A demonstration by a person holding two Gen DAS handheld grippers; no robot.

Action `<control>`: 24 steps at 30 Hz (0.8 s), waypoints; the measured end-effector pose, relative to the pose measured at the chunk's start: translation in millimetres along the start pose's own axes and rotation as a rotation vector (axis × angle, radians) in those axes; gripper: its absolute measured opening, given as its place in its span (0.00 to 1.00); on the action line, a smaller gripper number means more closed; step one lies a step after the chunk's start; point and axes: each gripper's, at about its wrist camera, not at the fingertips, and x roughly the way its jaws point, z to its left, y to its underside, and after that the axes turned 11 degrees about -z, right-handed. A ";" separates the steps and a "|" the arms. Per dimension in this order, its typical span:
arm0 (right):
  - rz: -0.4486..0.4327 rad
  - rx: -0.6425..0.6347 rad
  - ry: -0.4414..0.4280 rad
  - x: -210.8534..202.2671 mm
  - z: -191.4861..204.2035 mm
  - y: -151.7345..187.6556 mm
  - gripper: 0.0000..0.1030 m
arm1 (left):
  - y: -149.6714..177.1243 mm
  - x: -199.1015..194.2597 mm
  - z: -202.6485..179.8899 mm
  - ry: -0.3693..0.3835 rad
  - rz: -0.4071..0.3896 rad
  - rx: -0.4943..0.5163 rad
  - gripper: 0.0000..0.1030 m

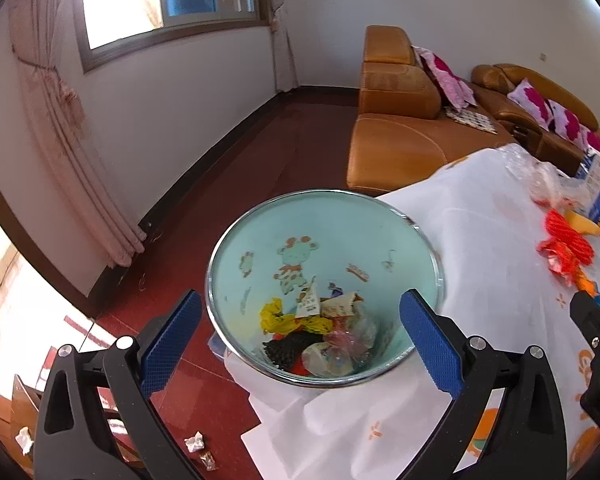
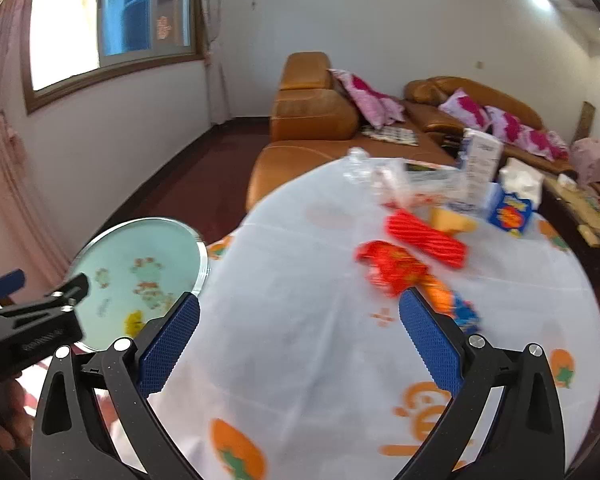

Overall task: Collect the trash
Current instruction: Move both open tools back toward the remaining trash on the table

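Observation:
A pale green trash bin [image 1: 260, 248] with cartoon prints stands beside the table and holds several wrappers [image 1: 320, 332]. My left gripper [image 1: 300, 340] is open and empty right above the bin's mouth. The bin also shows in the right wrist view [image 2: 140, 252], with the left gripper [image 2: 32, 320] in front of it. My right gripper [image 2: 300, 340] is open and empty over the white tablecloth [image 2: 300, 280]. Red wrappers [image 2: 392, 264] and an orange and blue wrapper [image 2: 452, 304] lie just beyond its right finger; red wrappers also show in the left wrist view [image 1: 564, 244].
A blue and yellow box [image 2: 508, 212], a white carton [image 2: 480, 164], a yellow piece [image 2: 452, 220] and clear plastic [image 2: 364, 168] sit at the table's far side. An orange leather sofa [image 2: 312, 120] stands behind. Small scraps [image 1: 194, 442] lie on the red floor.

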 end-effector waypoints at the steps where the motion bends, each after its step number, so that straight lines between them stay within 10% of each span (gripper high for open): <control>1: -0.004 0.003 0.011 -2.0 -5.6 0.8 0.95 | -0.4 -2.5 -4.1 0.005 -0.003 0.007 0.94; 24: 0.049 0.151 0.173 -16.1 -143.7 23.3 0.90 | 13.3 -10.1 -91.4 0.139 0.028 0.147 0.94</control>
